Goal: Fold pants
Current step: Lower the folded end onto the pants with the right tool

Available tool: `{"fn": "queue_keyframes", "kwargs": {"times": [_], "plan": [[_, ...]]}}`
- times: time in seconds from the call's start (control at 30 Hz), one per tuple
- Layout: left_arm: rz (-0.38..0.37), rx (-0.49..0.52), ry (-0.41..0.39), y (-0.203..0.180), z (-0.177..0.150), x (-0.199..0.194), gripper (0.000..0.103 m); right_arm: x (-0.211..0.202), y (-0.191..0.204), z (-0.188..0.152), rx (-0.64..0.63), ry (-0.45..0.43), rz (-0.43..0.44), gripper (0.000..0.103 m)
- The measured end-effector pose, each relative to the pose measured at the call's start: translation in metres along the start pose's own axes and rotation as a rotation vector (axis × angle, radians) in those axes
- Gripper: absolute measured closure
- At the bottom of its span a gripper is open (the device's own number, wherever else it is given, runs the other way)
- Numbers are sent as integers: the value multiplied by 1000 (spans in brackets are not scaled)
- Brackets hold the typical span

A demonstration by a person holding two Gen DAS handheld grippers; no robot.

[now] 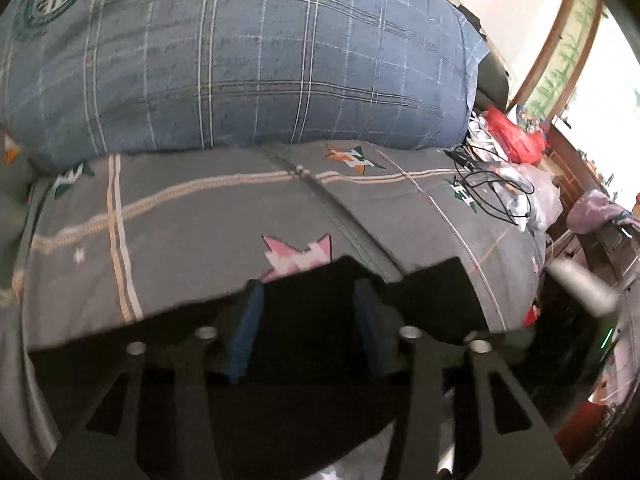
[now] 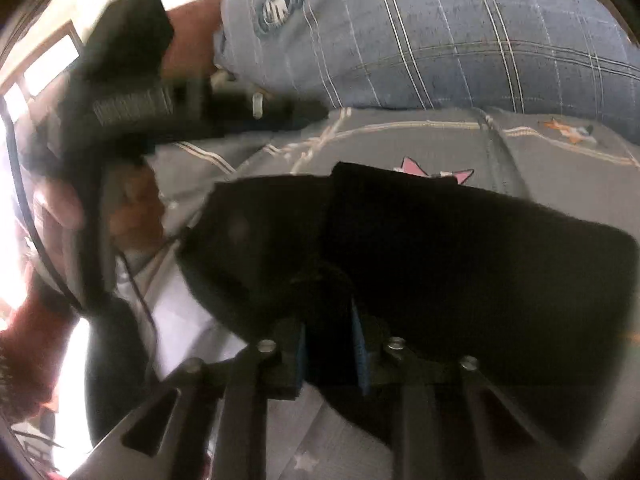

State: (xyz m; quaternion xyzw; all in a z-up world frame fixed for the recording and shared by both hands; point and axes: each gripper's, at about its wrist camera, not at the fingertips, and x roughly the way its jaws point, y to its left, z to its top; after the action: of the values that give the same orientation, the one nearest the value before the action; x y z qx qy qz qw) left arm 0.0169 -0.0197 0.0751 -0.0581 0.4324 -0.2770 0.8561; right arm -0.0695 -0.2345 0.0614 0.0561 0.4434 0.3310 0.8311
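Note:
The black pants (image 1: 436,300) lie on the grey patterned bed cover (image 1: 192,232). My left gripper (image 1: 308,328) sits over their near edge with black cloth between its blue-padded fingers (image 1: 248,328); the jaws stand a hand-width apart. In the right wrist view the pants (image 2: 460,264) spread as a dark folded mass. My right gripper (image 2: 330,344) is shut on a bunched fold of them. The left gripper body and the hand holding it (image 2: 120,92) show at upper left in the right wrist view, blurred.
A big blue plaid pillow (image 1: 248,60) lies behind the pants. Black cables (image 1: 492,192), plastic bags and a red bag (image 1: 516,136) clutter the bed's right side. A grey tube (image 1: 580,284) sticks in at right.

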Motion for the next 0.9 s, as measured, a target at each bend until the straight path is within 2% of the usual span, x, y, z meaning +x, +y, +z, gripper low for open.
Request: {"fn": "queue_keyframes", "kwargs": {"times": [0.1,0.2,0.33,0.4,0.43,0.5,0.57,0.7,0.8,0.9], "plan": [[-39,-12,-6,-10,-14,2,37,-57,-20,2,59,-129,25,48],[-49,-7,5,-21,-24,8,34,-92,-45,3,97,-183,-68,46],[-15,10,39,-40,-34,23,34,-97,-61,-1,129,-184,-126,46],[2,10,61,-47,-37,31,34,-88,-59,-4,124,-181,-123,53],[53,11,59,-51,-38,35,34,-78,-57,-3,115,-163,-142,57],[186,12,70,-52,-39,46,34,-62,-54,-3,94,-124,-220,83],[204,-7,76,-49,-43,52,34,-48,-63,-5,96,-100,-267,91],[204,-34,57,-45,-48,50,34,-28,-76,-4,128,-79,-261,94],[196,-58,50,-43,-52,42,34,-38,-68,-3,105,-75,-266,87],[188,-79,34,-43,-52,34,34,-56,-58,-6,81,-94,-260,86]]}}
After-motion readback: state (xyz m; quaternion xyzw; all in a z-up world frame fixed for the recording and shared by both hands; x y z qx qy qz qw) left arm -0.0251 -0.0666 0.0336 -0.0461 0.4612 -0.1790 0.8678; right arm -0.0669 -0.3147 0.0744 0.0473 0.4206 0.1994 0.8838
